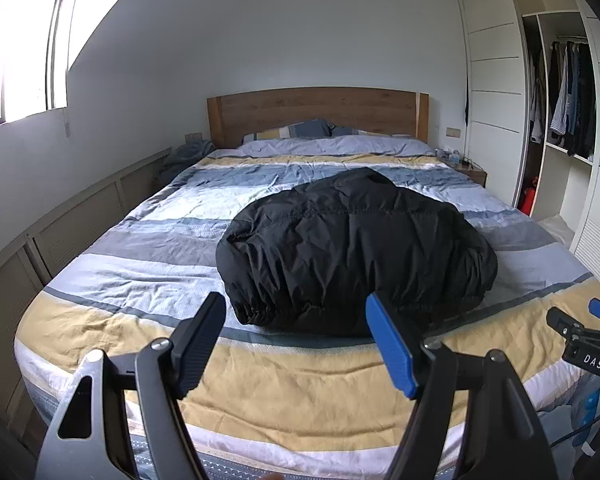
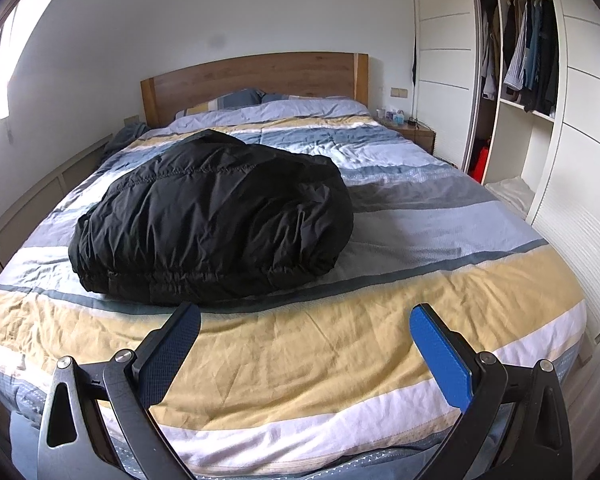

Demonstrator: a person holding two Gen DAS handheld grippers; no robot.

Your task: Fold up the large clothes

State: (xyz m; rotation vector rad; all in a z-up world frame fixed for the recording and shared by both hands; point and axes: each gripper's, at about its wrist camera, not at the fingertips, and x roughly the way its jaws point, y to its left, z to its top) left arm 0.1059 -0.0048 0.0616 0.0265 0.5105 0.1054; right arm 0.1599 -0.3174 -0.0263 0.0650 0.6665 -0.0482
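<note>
The left gripper [image 1: 296,340] hung with its jaws spread wide and nothing between them, tilted downward over the foot of the bed [image 1: 100,320]. The right gripper [image 2: 306,344] was likewise released and empty, angled down at the yellow stripe of the quilt. Just beyond the left jaws lay the black puffer jacket [image 1: 352,248], bunched in a rounded heap on the striped quilt near the bed's middle; from the right wrist view it sat ahead and to the left [image 2: 212,216], apart from those jaws. Behind stood the wooden headboard [image 1: 316,112], pillows [image 1: 292,130], and to the right an open wardrobe [image 1: 568,92] with hanging clothes.
</note>
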